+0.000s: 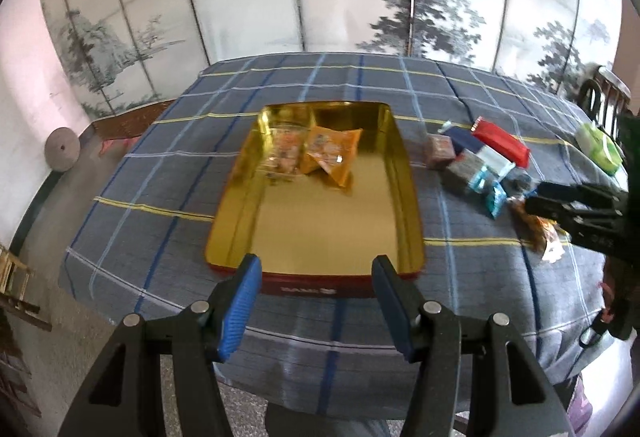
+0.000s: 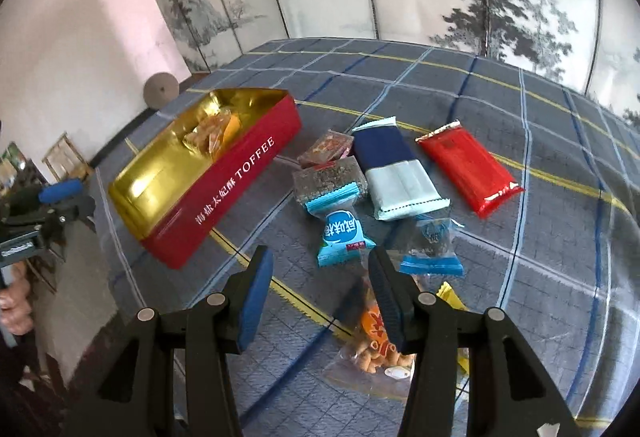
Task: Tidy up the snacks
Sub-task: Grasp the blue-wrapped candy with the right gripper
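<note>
Left wrist view: the left gripper (image 1: 316,269) hangs part-open and empty above the near wall of the toffee tin (image 1: 412,205), red outside, gold inside. Two orange snack packets (image 1: 334,153) lie at its far end. The tin sits on a blue plaid tablecloth (image 1: 160,165).

Right wrist view: the right gripper (image 2: 320,265) is part-open with nothing between the pads, above loose snacks right of the tin: a red packet (image 2: 470,173), a navy-and-pale packet (image 2: 396,173), a blue-ended packet (image 2: 344,235) and a clear bag of orange snacks (image 2: 372,349) under the right finger.
</note>
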A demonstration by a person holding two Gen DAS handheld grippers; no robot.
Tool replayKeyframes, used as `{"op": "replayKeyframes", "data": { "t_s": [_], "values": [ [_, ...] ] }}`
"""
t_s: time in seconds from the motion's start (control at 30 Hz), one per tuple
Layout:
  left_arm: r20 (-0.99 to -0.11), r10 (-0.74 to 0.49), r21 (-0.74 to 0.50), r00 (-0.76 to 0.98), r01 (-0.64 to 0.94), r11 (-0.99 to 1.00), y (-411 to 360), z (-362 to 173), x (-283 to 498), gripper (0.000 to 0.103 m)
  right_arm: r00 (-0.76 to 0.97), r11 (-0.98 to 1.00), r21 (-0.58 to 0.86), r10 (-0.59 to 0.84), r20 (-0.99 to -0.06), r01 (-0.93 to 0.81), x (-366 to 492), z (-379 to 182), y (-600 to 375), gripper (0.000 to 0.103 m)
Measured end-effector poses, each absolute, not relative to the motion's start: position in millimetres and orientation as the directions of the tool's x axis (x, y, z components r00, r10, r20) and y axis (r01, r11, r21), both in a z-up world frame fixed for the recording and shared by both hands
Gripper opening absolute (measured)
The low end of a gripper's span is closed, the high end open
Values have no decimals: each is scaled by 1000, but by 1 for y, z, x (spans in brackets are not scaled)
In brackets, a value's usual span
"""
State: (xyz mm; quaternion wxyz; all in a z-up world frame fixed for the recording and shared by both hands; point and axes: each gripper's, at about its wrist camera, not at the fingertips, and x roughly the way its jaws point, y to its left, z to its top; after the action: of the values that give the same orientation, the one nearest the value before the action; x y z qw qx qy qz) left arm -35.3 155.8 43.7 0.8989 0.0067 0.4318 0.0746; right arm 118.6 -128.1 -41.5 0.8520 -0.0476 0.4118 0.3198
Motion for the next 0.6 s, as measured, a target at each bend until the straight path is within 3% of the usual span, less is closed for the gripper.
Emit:
{"op": "replayKeyframes", "data": {
  "t_s": [0.43, 0.5, 0.6],
  "values": [
    [-788, 130, 88, 602, -98, 991, 143, 41, -26, 59, 377, 769, 118, 434, -818, -628, 158, -76, -94, 47],
    [-792, 124, 87, 597, -91, 992, 141, 39, -26, 59, 382, 774, 99, 415, -826, -626, 159, -81, -93, 27],
    [-785, 131, 104, 605, -80, 991, 137, 40, -27, 59, 408, 777, 102, 432, -805, -621, 152, -74, -98, 22]
  ]
}}
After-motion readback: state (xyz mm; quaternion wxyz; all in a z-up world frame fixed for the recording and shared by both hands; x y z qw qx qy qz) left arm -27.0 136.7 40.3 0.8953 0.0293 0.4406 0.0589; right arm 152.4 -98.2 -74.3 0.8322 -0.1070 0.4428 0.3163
